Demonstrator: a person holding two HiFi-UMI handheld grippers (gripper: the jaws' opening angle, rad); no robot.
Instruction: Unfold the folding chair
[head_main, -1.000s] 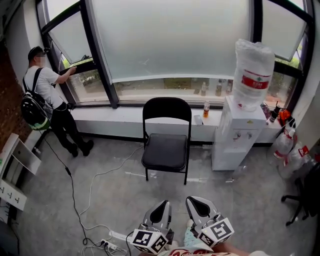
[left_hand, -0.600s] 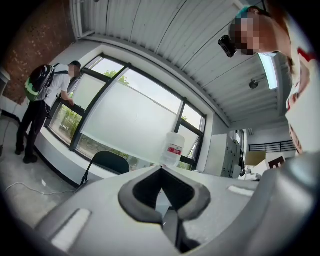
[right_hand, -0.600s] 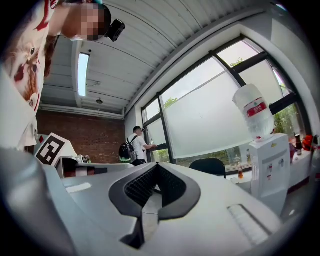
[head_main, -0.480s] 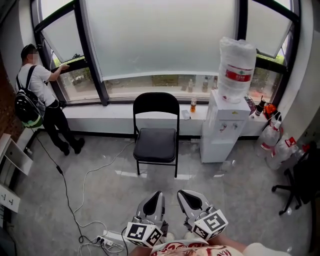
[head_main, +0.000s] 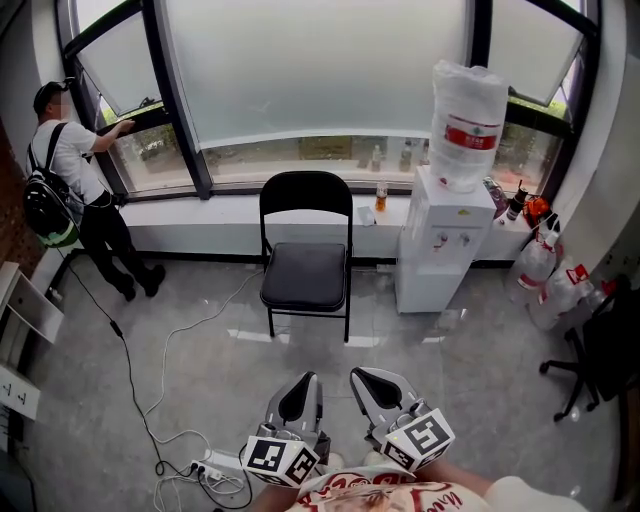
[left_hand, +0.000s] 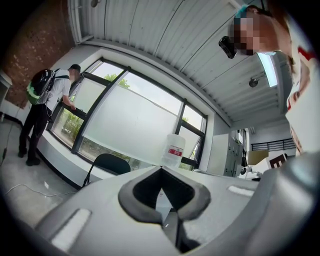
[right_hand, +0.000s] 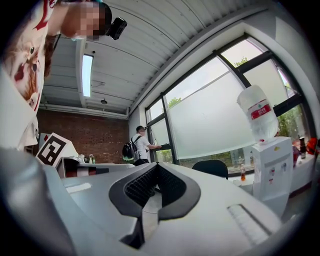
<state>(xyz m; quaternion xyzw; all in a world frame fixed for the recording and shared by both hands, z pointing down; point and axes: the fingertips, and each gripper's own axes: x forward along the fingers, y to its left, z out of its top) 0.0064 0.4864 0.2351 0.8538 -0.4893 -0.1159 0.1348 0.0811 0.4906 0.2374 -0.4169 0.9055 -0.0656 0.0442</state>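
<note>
The black folding chair (head_main: 305, 272) stands unfolded on the grey floor, its back to the window sill and its seat flat. My left gripper (head_main: 303, 385) and right gripper (head_main: 365, 382) hover side by side at the bottom of the head view, well short of the chair and pointing toward it. Both are shut with nothing between the jaws. The left gripper view shows the left gripper (left_hand: 161, 172) with jaws together and the chair (left_hand: 107, 162) far off at the left. In the right gripper view, the right gripper (right_hand: 156, 167) has its pads meeting, with the chair (right_hand: 212, 167) beyond.
A white water dispenser (head_main: 435, 250) with a large bottle (head_main: 465, 125) stands right of the chair. A person with a backpack (head_main: 75, 200) stands at the left window. A cable and power strip (head_main: 215, 462) lie on the floor left of my grippers. Water jugs (head_main: 545, 285) and an office chair (head_main: 600, 360) are at the right.
The head view has drawn back and swung, so the chair and dispenser sit further left and smaller. Both grippers shifted slightly left in view, still shut. The chair stands as before.
</note>
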